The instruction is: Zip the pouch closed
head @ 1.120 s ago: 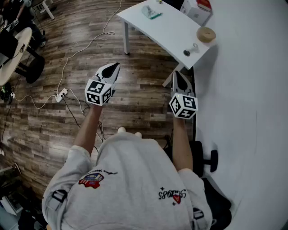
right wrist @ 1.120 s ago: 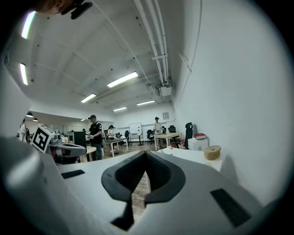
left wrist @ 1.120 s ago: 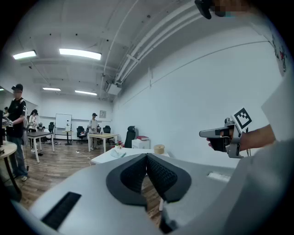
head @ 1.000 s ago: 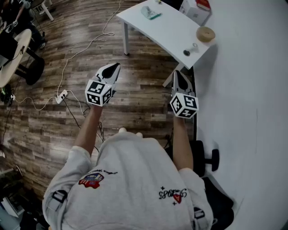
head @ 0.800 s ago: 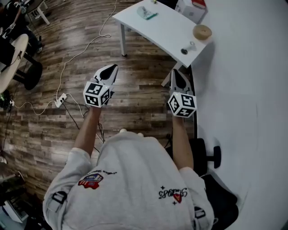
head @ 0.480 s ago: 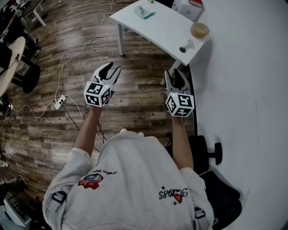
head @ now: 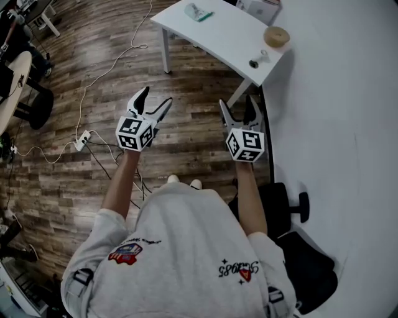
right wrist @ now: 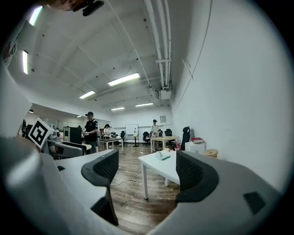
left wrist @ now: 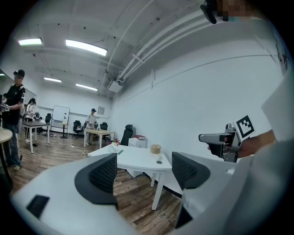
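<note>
Black pads (left wrist: 104,173) on both your claws stand wide apart, with only air between them. Your left gripper (head: 155,99) and right gripper (head: 236,102) have just been opening, and they hold nothing. Under them is the brown wood floor (head: 186,133).

Ahead of the claws stands the white table (head: 236,43). On its near end, closest to your right claw, lie a small grey thing (head: 257,61) and a tan roll of tape (head: 276,36). At the far end lies a small pale thing with a green strip (head: 198,11). I think that is the pouch, but it is too small to be sure, and I can't see its zip.

You haven't started zipping yet. This looks like the getting-ready step. Next you need to come up to the table and bring both claws to the pouch. Hold one end still with one claw and pinch the zip pull with the other.
</note>
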`<control>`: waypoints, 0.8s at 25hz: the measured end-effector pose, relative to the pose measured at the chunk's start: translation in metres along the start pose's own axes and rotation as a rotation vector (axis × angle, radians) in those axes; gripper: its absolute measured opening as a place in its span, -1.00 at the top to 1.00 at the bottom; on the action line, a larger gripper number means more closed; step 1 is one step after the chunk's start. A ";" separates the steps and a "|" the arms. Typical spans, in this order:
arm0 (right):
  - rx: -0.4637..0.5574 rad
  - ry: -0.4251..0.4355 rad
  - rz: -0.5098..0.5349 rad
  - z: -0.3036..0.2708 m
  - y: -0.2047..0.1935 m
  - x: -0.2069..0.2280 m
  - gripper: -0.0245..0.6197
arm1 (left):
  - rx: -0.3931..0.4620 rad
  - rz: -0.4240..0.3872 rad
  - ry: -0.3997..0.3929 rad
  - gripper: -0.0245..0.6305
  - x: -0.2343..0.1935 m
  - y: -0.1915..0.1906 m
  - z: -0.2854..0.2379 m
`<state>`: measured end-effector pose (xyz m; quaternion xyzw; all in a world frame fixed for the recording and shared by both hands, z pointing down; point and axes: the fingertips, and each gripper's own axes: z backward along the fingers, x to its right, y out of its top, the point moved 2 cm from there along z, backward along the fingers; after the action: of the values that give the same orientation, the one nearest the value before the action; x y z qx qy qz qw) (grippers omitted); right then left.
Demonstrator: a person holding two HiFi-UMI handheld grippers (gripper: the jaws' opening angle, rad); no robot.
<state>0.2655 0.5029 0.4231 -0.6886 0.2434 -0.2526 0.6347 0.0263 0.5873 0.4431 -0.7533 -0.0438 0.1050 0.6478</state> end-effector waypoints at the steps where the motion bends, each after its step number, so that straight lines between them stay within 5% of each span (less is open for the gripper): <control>1: -0.001 -0.003 -0.002 -0.002 -0.002 -0.003 -0.26 | -0.001 -0.003 -0.001 -0.16 -0.003 -0.001 0.002; 20: -0.010 -0.066 -0.041 -0.038 -0.024 -0.038 -0.42 | -0.020 0.003 -0.065 -0.16 -0.049 -0.017 -0.010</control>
<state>0.2124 0.5014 0.4477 -0.7047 0.2094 -0.2417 0.6334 -0.0179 0.5707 0.4664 -0.7561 -0.0647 0.1298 0.6382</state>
